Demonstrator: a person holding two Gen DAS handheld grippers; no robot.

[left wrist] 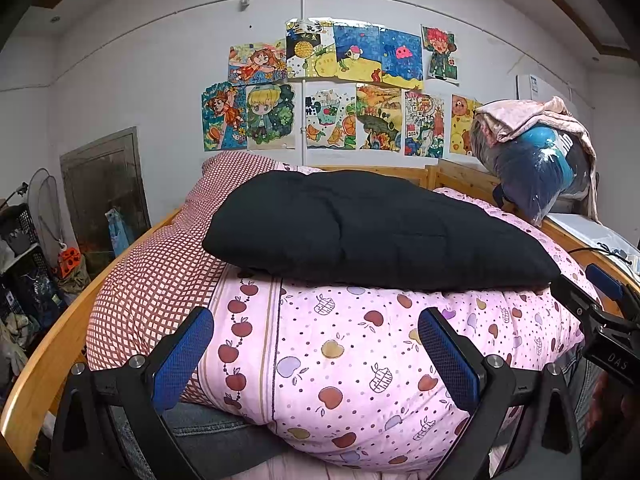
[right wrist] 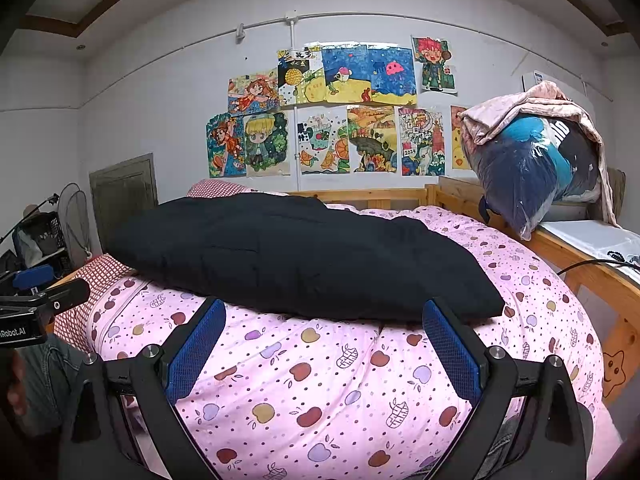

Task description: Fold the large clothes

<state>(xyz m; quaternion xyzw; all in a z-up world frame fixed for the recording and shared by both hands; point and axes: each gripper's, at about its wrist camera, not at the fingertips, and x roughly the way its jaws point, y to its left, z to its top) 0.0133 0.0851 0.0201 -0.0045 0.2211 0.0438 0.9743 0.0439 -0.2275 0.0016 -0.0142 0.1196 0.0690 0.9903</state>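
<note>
I am holding both tools, left (left wrist: 316, 354) and right (right wrist: 324, 350), wide open and empty below the black garment (left wrist: 360, 228); only the right view is showing the star (right wrist: 613, 372) at lower right.

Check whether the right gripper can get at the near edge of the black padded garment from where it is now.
Probably yes. The right gripper is open, and the black padded garment lies just ahead on the pink apple-print quilt, with nothing between them. The left gripper stays off to the side.
</note>
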